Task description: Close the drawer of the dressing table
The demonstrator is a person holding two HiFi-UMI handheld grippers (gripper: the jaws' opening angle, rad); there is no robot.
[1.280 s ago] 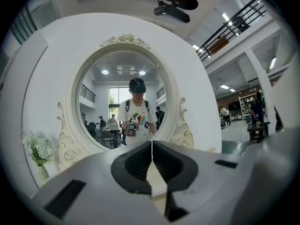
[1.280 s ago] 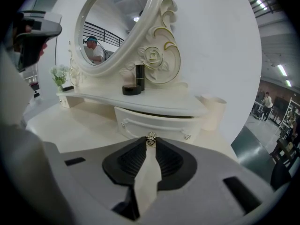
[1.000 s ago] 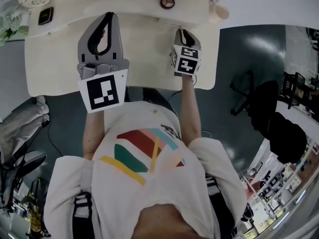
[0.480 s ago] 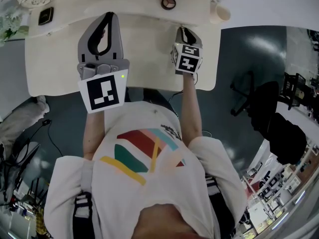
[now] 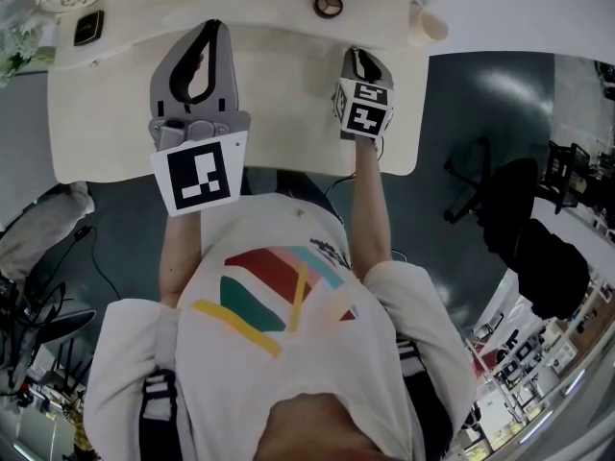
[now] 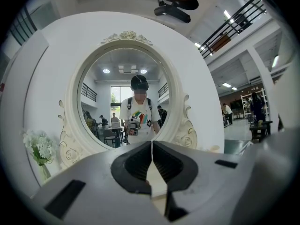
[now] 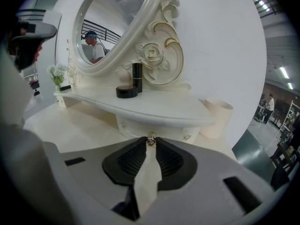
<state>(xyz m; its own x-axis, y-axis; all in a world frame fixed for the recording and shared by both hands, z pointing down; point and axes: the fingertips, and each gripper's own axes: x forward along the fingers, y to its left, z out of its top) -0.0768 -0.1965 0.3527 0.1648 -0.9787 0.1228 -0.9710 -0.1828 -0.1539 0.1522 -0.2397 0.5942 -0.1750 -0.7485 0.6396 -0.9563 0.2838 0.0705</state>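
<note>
Since a moment ago the right gripper point(image 5: 354, 58) has slid a little way forward over the dressing table point(image 5: 288, 113), toward the mirror. The left gripper point(image 5: 209, 27) has hardly moved.

Just above the drawer knob point(image 7: 151, 138) is the curved shelf point(image 7: 154, 109). Up and left of the knob, a flat round black compact point(image 7: 126, 92) lies on the shelf. A black tube point(image 7: 137, 76) stands upright just behind it. A cream cup point(image 7: 215, 118) stands to the right of the knob, beside the end of the shelf. Farther back from the knob is the big oval mirror point(image 7: 115, 22) with its carved rose. Far to the left of the knob are white flowers point(image 7: 57, 73).

The drawer point(image 7: 136, 127) is cream with tiny gold marks. Its front sits tucked in under the shelf edge. The knob is small and shiny.

The right gripper's fingers are pinched tight on the knob. The left gripper hangs over the table top, well to the left of the knob. It points at the mirror, with its fingers pressed together and nothing in them.
</note>
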